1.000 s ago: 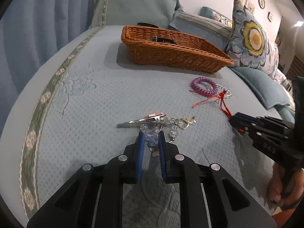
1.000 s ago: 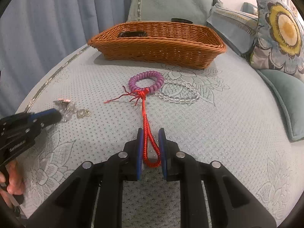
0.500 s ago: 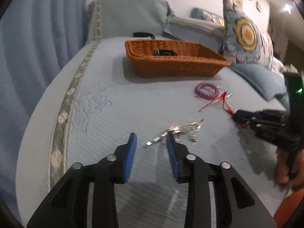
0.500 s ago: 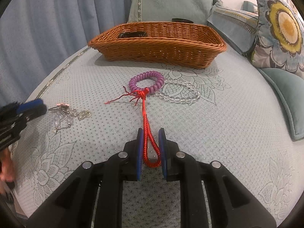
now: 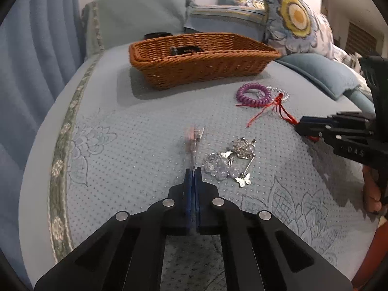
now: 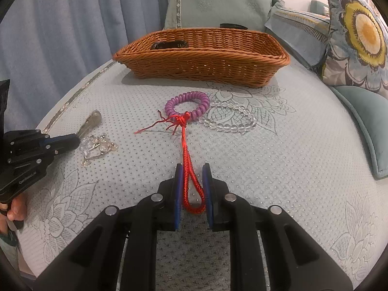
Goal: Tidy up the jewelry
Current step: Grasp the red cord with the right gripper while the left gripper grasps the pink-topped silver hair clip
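Observation:
My left gripper (image 5: pixel 193 169) has its jaws closing tight on the near end of a silver hair clip (image 5: pixel 194 143), which sticks out ahead, blurred. Just right of it on the bedspread lies a crystal bead chain (image 5: pixel 225 165) with butterfly charms. In the right wrist view the left gripper (image 6: pixel 77 140) shows at the left, beside that chain (image 6: pixel 97 145). My right gripper (image 6: pixel 192 167) is shut on the loop of a red cord (image 6: pixel 185 145), tied to a purple coil bracelet (image 6: pixel 188 105). A clear bead bracelet (image 6: pixel 230 123) lies against the coil. The right gripper (image 5: pixel 299 127) appears at the right of the left wrist view.
A wicker basket (image 5: pixel 201 70) stands farther back on the bed with a dark item (image 5: pixel 184 49) inside. Flowered and blue pillows (image 5: pixel 295 17) line the right side. A blue curtain hangs on the left. A person's hand (image 6: pixel 14 208) grips the left tool.
The left gripper let go of the crystal beads, opened wide, rolled, and has shut on the end of the hair clip. The right gripper and red cord have not moved.

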The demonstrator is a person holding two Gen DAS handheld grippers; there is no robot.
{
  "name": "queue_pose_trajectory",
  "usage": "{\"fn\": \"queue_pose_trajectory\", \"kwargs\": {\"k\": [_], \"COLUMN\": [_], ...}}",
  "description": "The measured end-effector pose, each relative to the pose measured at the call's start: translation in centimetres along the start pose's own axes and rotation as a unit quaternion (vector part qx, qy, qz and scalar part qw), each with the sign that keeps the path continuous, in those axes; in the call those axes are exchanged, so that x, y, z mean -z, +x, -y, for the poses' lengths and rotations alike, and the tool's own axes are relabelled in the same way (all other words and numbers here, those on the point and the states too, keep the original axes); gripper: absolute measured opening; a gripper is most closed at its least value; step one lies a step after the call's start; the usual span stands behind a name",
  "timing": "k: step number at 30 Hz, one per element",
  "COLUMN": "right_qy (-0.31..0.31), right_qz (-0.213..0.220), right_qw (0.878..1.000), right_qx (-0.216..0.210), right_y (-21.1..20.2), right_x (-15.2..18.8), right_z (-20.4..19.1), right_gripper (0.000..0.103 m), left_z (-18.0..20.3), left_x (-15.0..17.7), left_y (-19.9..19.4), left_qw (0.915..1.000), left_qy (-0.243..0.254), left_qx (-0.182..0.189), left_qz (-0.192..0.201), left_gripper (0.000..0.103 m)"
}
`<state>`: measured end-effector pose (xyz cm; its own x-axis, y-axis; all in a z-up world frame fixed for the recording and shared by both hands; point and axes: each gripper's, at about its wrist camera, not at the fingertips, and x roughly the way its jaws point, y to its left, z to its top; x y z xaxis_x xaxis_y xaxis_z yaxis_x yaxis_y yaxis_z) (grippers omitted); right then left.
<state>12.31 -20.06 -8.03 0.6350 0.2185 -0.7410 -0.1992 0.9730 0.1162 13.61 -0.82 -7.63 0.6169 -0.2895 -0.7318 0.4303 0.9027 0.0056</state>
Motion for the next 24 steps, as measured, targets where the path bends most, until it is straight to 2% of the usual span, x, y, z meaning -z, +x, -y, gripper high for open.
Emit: {"fn": "queue_pose_trajectory", "kwargs": {"k": [2, 4, 7, 12, 14, 18, 19, 21, 22, 24], "right_qy": [0.001, 0.002, -0.001, -0.004, -0.004, 0.002, 0.003, 0.007, 0.006, 0.003], "right_qz": [0.001, 0.003, 0.008, 0.014, 0.014, 0.013, 0.013, 0.015, 0.016, 0.021], "right_qw": [1.000, 1.000, 1.000, 1.000, 0.999, 0.999, 0.999, 0.999, 0.999, 0.999], "right_qx": [-0.003, -0.007, -0.013, -0.027, -0.031, -0.037, -0.038, -0.041, -0.041, -0.043], "right_y": [-0.1, -0.2, -0.5, -0.7, -0.7, -0.7, -0.7, -0.7, -0.8, -1.0], "right_x": [0.0, 0.0, 0.2, 0.2, 0.1, 0.1, 0.1, 0.1, 0.1, 0.1], "right_z": [0.1, 0.2, 0.1, 0.0, 0.0, 0.2, 0.3, 0.4, 0.5, 0.4], "right_gripper": [0.014, 0.009, 0.008, 0.007, 0.007, 0.007, 0.006, 0.006, 0.006, 0.006], "left_z": [-0.4, -0.8, -1.1, -1.0, -0.9, -0.5, -0.4, -0.1, 0.1, 0.5], "left_x": [0.1, 0.5, 1.0, 1.3, 1.2, 0.6, 0.5, 0.2, 0.1, -0.2], "left_y": [-0.2, -0.5, -0.9, -1.2, -1.1, -1.0, -0.8, -0.4, -0.2, 0.1], "left_qw": [0.9996, 0.9979, 0.9954, 0.9944, 0.9944, 0.9937, 0.9938, 0.9944, 0.9946, 0.9949], "left_qy": [-0.027, -0.065, -0.095, -0.103, -0.103, -0.100, -0.097, -0.088, -0.081, -0.072], "left_qx": [-0.002, -0.007, -0.012, -0.023, -0.025, -0.049, -0.053, -0.057, -0.064, -0.070], "left_qz": [0.002, 0.004, 0.005, 0.004, 0.005, 0.013, 0.013, 0.008, 0.005, 0.001], "left_gripper": [0.000, 0.000, 0.000, 0.002, 0.006, 0.040, 0.041, 0.038, 0.026, 0.015]}}
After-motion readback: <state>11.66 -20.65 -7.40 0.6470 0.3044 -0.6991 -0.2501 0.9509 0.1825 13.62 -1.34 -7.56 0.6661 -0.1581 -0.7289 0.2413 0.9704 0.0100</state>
